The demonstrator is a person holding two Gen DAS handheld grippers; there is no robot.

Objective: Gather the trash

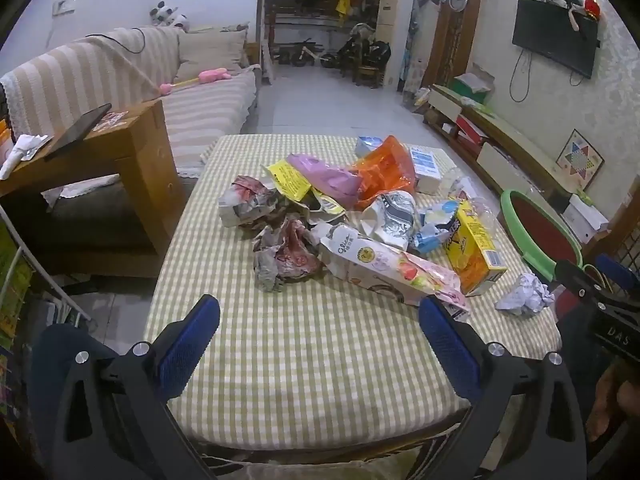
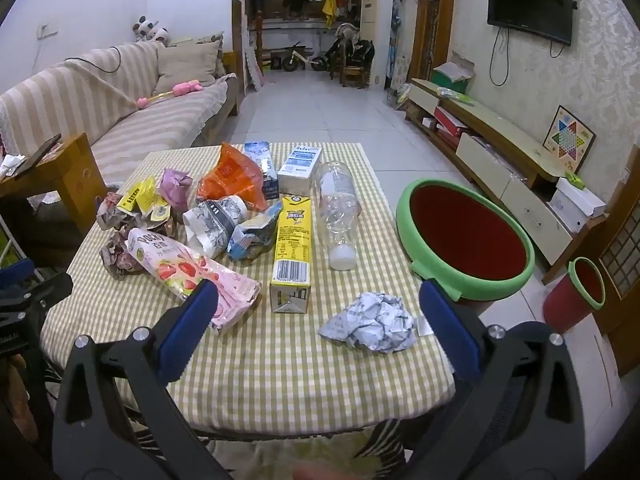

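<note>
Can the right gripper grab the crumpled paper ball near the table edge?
Probably yes. The right gripper is open, and the paper ball lies alone on the cloth just ahead, between its fingers. Nothing sits on it or blocks the way; the yellow carton is off to one side.

Left gripper [image 1: 319, 317] jaws wide apart, empty, above near edge of checked table [image 1: 320, 380]. Trash heap mid-table: pink snack bag [image 1: 394, 270], yellow carton [image 1: 474, 248], orange bag [image 1: 386, 170]. Crumpled white paper [image 1: 525, 294] lies apart at right, near green-rimmed bin [image 1: 540, 232]
</note>
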